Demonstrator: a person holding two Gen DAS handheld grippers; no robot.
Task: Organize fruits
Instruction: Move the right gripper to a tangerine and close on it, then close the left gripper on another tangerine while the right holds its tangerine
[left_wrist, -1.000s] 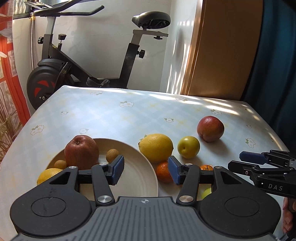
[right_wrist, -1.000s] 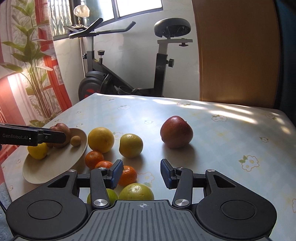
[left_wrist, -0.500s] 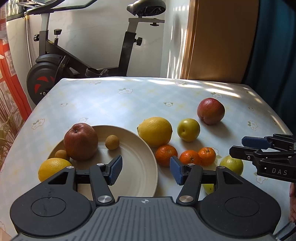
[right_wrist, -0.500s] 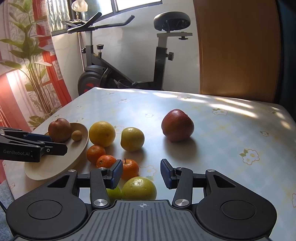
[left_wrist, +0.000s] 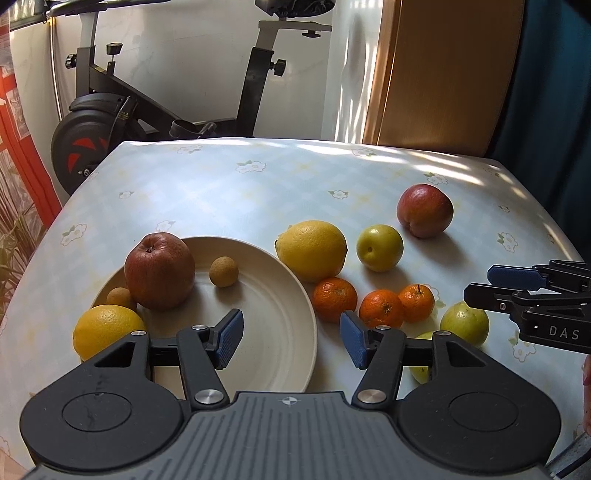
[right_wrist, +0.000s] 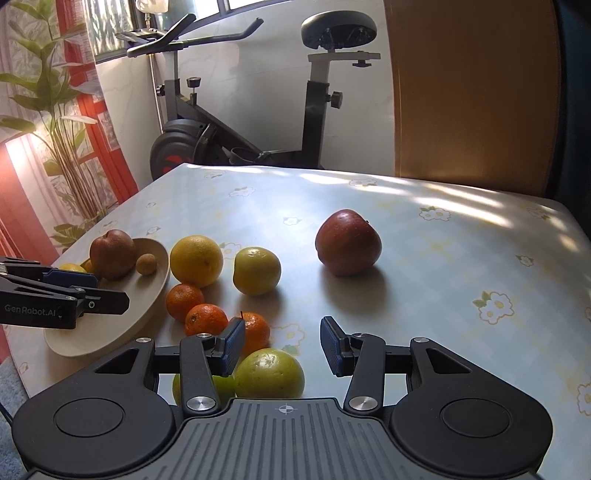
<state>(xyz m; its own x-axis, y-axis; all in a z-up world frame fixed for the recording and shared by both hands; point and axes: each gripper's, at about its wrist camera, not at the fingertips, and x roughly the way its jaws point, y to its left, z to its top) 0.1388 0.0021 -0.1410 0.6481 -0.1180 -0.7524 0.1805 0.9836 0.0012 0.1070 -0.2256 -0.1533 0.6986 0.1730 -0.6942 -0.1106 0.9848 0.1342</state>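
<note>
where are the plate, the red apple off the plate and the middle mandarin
plate (left_wrist: 280, 332), left wrist view, bare inner floor
red apple (right_wrist: 348, 242), right wrist view, middle of its side
middle mandarin (left_wrist: 381, 308), left wrist view, centre of its peel

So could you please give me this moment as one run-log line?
left gripper: open, empty, jaws just opening, over plate | right gripper: open, empty, above green fruit | tangerines: on table

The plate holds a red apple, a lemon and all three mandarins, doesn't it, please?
Not quite: the three mandarins lie on the table beside the plate, as the left wrist view shows. The red apple and lemon are on it.
</note>
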